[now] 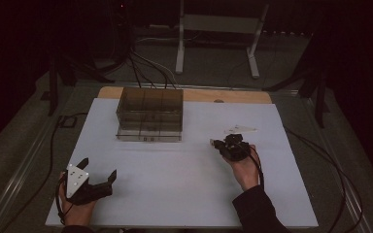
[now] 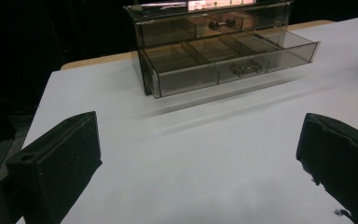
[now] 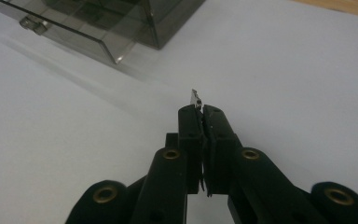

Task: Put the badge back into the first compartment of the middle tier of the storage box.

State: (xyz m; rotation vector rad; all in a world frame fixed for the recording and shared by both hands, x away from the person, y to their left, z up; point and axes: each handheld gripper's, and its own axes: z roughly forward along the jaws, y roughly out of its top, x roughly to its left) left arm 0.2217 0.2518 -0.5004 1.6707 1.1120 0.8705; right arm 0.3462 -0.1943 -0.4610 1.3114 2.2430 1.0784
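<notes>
A smoked see-through drawer box [image 1: 149, 112] stands at the back middle of the white table [image 1: 184, 184]. Its bottom drawer [image 2: 233, 60] is pulled out, and the divided compartments look bare. My right gripper [image 3: 200, 109] is shut on a small silvery piece [image 3: 196, 98] that pokes out past its tips; the piece is too small to identify. In the high view the right gripper [image 1: 214, 142] hovers right of the box, pointing left toward it. My left gripper [image 1: 98, 168] rests at the table's front left, jaws wide open with nothing between them [image 2: 196, 158].
A pale flat shape [image 1: 240, 129] lies just beyond the right hand; what it is I cannot tell. A wooden strip [image 1: 233, 95] edges the table's far side. Cables [image 1: 145, 68] and a white stand [image 1: 218, 29] are on the floor behind.
</notes>
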